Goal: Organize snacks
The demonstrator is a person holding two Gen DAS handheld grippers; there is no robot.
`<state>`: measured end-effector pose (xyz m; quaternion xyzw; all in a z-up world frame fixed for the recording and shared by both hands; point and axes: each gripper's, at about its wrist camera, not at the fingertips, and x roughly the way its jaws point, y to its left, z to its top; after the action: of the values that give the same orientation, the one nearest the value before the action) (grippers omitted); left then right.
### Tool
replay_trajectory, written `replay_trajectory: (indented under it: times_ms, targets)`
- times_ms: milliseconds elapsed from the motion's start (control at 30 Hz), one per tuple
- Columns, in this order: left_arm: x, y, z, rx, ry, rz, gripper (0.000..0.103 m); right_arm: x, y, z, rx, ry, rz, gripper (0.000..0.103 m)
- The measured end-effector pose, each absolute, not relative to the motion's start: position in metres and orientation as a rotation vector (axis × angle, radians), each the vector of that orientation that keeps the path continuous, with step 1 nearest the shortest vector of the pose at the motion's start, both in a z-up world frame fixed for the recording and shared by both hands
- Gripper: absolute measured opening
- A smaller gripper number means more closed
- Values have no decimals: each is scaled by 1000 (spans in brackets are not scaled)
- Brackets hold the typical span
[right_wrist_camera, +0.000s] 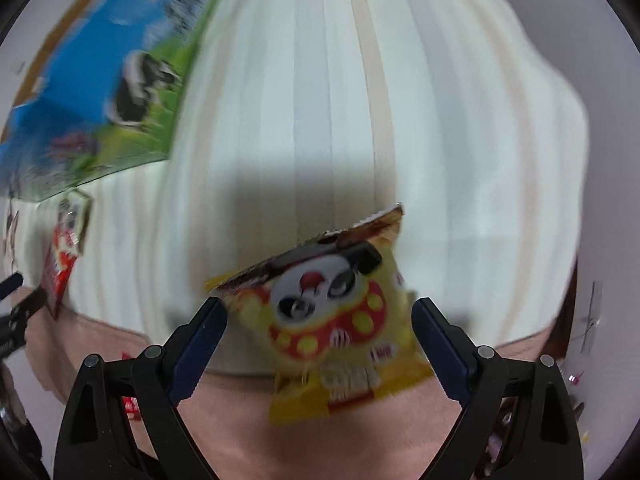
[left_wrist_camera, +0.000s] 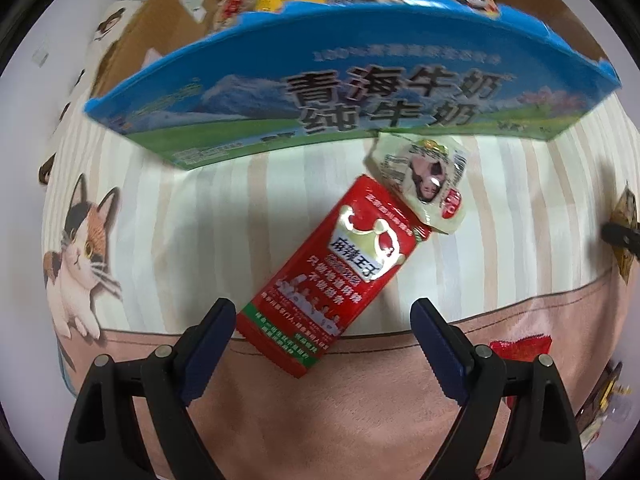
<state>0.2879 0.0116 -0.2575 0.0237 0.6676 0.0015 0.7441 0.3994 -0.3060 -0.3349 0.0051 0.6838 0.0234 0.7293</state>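
The left gripper (left_wrist_camera: 323, 322) stands wide open and holds nothing, with a red rectangular foil snack packet (left_wrist_camera: 334, 276) lying between and just ahead of its fingers, a small pale wrapped snack (left_wrist_camera: 422, 182) touching the packet's far end. The right gripper (right_wrist_camera: 320, 320) is also spread wide around a yellow panda-print snack bag (right_wrist_camera: 340, 320); whether its fingers touch it I cannot tell. A blue and green milk carton box (left_wrist_camera: 320, 92) holding more snacks stands beyond the left gripper.

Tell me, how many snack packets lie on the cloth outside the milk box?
3: the red packet between the left claw's fingers, the pale packet at its far end, the yellow packet before the right claw. Others may be hidden.
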Motion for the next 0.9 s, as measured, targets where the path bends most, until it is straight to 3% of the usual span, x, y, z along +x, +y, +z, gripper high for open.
replay_trajectory:
  times_ms: [133,333,367,400,900]
  targets:
    - [293,-11,-268,153,1473,-57,89,397,-306,-339,161,1500,0,90]
    - [315,-20,-295,229,1513,-98,89,384,-282,-333,183,1538,62,90]
    - [319,-19,-297,211,1511,-105,81,385,-278,-331,161,1541,66,90]
    - [321,-18,-298,185,1507,-109,63,384,-277,-328,148,1536,64,90]
    - [260,53,-308,-396,1619,110,62,379,-333,-305,613,1404,-62,91]
